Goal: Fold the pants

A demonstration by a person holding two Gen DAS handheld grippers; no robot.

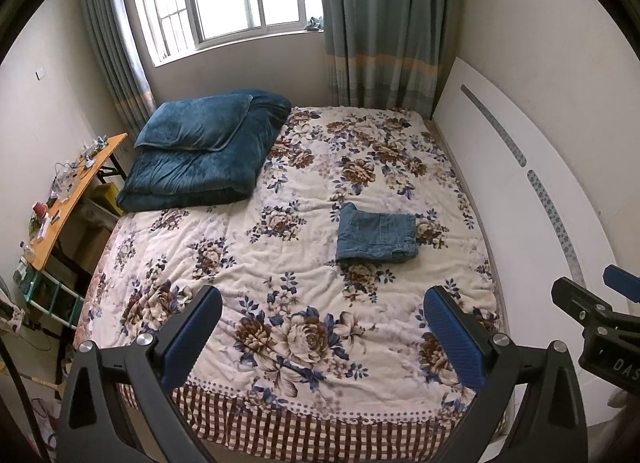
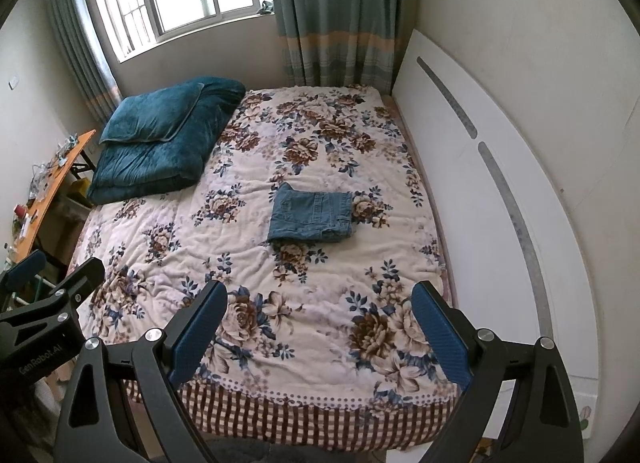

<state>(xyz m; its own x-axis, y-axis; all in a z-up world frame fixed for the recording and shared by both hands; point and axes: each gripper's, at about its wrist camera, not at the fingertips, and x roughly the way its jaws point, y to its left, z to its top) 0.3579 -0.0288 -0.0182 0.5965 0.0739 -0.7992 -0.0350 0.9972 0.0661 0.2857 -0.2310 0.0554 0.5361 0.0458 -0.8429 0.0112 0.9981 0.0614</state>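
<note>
Currently, pants: the denim pants (image 1: 377, 238) (image 2: 311, 218) are seen folded into a compact rectangle, lying flat on the floral bedspread (image 1: 280, 271) (image 2: 248, 263).
Pants position: they are placed right of the bed's centre, between the teal quilt (image 1: 200, 159) (image 2: 156, 143) and the white headboard (image 1: 520, 199) (image 2: 480, 167), closer to the headboard.
Left gripper: the left gripper (image 1: 322, 337) is held above the foot edge of the bedspread, well apart from the pants; its jaws are spread wide and nothing is gripped.
Right gripper: the right gripper (image 2: 318, 329) is likewise held over the foot edge, well short of the pants, jaws spread wide, nothing held.
Pillow: a teal pillow (image 1: 192, 123) (image 2: 150, 113) is stacked on the quilt.
Desk: a wooden desk (image 1: 76, 191) (image 2: 52, 183) is seen beyond the quilt's side of the bed.
</note>
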